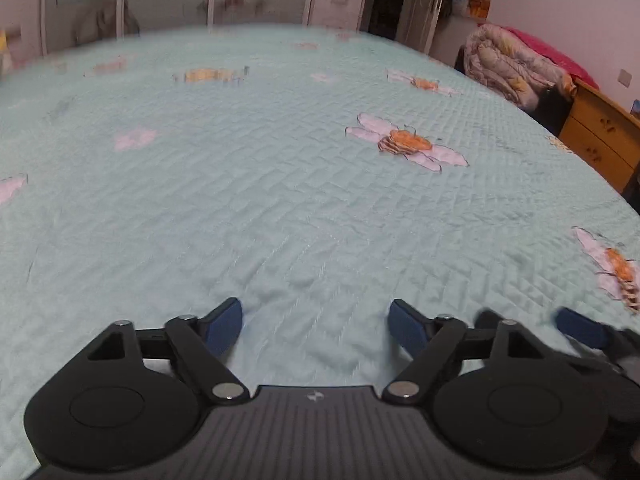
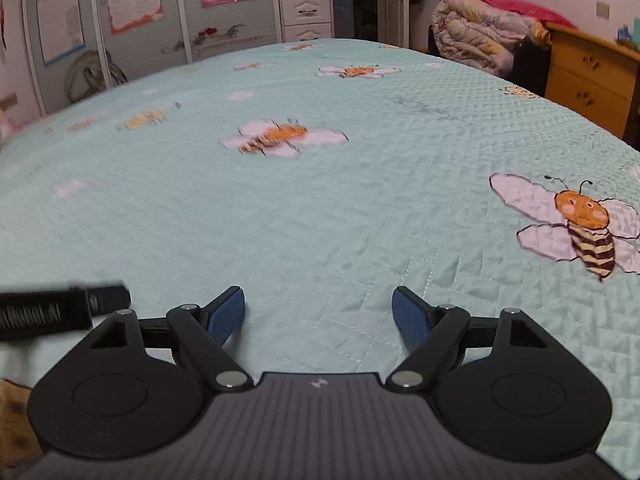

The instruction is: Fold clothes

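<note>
My left gripper (image 1: 315,312) hangs open just above a pale teal quilted bedspread (image 1: 280,200) printed with bees, with only bare quilt between its blue pads. One blue pad (image 1: 580,330) of the right gripper shows blurred at the lower right. In the right wrist view my right gripper (image 2: 318,300) is open too, over the same bedspread (image 2: 320,208), holding nothing. The black lettered housing (image 2: 48,314) of the left gripper lies close on its left. A tan patterned piece of cloth (image 2: 16,412) peeks in at the bottom left corner. I cannot tell what it is.
A rolled-up quilt (image 2: 480,32) is piled beyond the bed's far right corner, beside a wooden dresser (image 2: 588,76). A white drawer unit (image 2: 307,16) and grey wardrobe doors with posters (image 2: 136,0) stand behind the bed's far edge.
</note>
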Demonstrator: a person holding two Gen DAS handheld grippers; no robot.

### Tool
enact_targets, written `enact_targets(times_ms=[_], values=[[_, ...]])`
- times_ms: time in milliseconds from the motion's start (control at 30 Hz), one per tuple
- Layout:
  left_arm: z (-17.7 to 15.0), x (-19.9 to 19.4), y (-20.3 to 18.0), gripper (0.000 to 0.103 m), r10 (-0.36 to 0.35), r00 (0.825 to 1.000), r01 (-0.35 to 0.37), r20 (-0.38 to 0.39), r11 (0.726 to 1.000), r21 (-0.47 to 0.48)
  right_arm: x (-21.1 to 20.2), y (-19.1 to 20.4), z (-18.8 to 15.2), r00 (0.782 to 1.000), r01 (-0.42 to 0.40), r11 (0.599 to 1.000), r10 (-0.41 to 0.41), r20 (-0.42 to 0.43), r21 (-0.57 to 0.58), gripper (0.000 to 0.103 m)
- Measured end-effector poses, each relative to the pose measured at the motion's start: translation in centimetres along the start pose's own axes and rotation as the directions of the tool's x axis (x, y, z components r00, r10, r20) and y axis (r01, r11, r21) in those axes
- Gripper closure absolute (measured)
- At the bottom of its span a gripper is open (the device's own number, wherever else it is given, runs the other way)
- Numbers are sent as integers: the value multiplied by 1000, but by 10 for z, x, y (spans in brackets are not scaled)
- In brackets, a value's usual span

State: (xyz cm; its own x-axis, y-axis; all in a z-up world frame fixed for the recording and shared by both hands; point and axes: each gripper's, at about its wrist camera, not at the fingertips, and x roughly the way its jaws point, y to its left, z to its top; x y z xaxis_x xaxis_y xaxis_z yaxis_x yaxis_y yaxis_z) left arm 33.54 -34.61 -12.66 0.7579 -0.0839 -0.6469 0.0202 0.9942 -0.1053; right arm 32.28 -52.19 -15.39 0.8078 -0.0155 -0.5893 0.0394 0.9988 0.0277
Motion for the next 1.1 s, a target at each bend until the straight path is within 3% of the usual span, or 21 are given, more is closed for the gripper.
enact_targets(times_ms=[33,100,333,633,733,833,1100], values=[[-3,1,-4,5,1,999,-2,44,1000,23,1,1,0,1000,8,1000,-8,2,-10,18],[-7,8,-6,0,-9,997,7,71,1000,30,3,3,1,1000,21,999,-22,-1,-25,17],[-2,20,-12,0,30,997,-33,74,999,37,2,8,1,999,48,998,-48,-2,-52,15],[0,22,-12,0,30,997,-33,75,999,34,3,8,0,998,58,998,-59,-1,-36,9],[7,26,-10,0,15,998,-19,58,998,63,7,10,2,997,82,996,-82,-7,-20,0],[11,30,-2,0,-20,998,15,55,997,80,11,14,4,994,113,994,-113,-12,-6,1],[10,32,0,0,-30,997,25,72,998,64,13,14,5,993,115,993,-115,-17,4,1]])
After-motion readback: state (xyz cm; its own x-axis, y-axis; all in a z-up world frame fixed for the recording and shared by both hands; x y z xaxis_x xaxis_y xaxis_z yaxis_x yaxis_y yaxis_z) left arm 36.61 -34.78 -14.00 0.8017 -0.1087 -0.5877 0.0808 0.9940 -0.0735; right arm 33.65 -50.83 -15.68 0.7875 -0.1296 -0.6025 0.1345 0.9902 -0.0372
